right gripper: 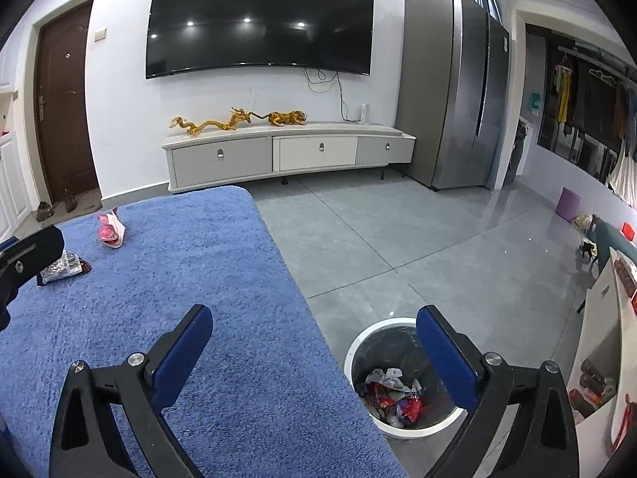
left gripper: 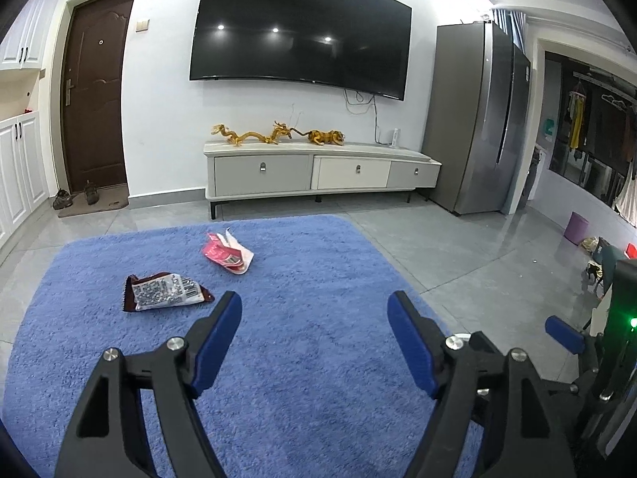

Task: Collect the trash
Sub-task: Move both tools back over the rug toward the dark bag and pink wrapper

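We hold two black grippers with blue pads above a shaggy blue rug point(left gripper: 302, 358) spread on a grey tiled floor point(right gripper: 398, 239). Our left gripper point(left gripper: 314, 306) has its fingers point(left gripper: 221, 338) spread well apart with nothing between them; only rug pile shows in the gap. Just ahead of its left finger and slightly to the left lies a crumpled dark red and silver snack wrapper point(left gripper: 165, 291), flat on the rug. Further ahead, nearer the rug's far edge, lies a torn pink and white wrapper point(left gripper: 229, 254), apart from the first.

Our right gripper point(right gripper: 314, 320) also stands empty, its fingers point(right gripper: 448, 362) as wide as they go. Its left finger is over the rug's right edge and its right finger overlaps the round white bin with a dark liner point(right gripper: 358, 346), which stands on the tiles just beside the rug. Several crumpled wrappers point(right gripper: 394, 396), red, white and purple, lie in the bottom of the bin. From this view the left gripper's finger shows at the left edge, in front of the dark red wrapper.

Beyond the rug we see a low white cabinet with three drawers point(left gripper: 318, 171) against the wall, golden dragon figures point(left gripper: 254, 135) on top of it, a large black television point(left gripper: 302, 28) mounted above, and a tall grey refrigerator point(left gripper: 473, 119) to the right.
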A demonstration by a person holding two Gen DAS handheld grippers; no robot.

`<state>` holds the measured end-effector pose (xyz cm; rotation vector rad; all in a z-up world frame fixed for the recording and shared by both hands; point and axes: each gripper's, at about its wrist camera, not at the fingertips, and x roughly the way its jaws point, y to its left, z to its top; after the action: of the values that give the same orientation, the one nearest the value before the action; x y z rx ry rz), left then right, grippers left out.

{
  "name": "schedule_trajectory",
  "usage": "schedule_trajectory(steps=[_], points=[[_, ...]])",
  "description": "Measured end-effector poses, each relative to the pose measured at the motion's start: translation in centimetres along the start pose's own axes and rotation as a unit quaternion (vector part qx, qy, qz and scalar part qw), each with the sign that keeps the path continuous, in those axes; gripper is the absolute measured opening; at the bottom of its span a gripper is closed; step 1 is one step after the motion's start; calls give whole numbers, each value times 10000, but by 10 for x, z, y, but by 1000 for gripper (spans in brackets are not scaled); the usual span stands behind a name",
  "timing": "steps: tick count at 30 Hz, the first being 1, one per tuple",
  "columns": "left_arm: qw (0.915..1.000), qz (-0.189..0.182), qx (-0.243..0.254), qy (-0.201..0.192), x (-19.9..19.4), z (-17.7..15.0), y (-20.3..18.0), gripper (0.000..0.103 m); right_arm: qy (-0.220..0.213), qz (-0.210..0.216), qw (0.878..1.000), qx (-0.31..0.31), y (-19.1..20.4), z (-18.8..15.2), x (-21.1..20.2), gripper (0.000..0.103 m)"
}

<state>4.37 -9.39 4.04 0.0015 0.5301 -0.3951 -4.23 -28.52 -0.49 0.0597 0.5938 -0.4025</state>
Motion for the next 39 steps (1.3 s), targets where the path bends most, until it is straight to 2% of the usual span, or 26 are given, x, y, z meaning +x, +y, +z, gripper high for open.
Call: schedule_trajectory(steps=[8,18,27,39], points=[[10000,63,-7,-8,-15,-3,6,75,-201,41,9998,-4,2,0,-17,103],[9997,202,53,-149,-35,-9,3,75,-194,136,9996,-120,6,-6,-36,103],[9992,304,-120,-239,-51,-11,8,75,-415,-158,9987,-269,4,-7,-65,103],[9988,367,-4,-324,-67,-7,0,75,-668,-312,9965,-403,0,-4,-84,103]])
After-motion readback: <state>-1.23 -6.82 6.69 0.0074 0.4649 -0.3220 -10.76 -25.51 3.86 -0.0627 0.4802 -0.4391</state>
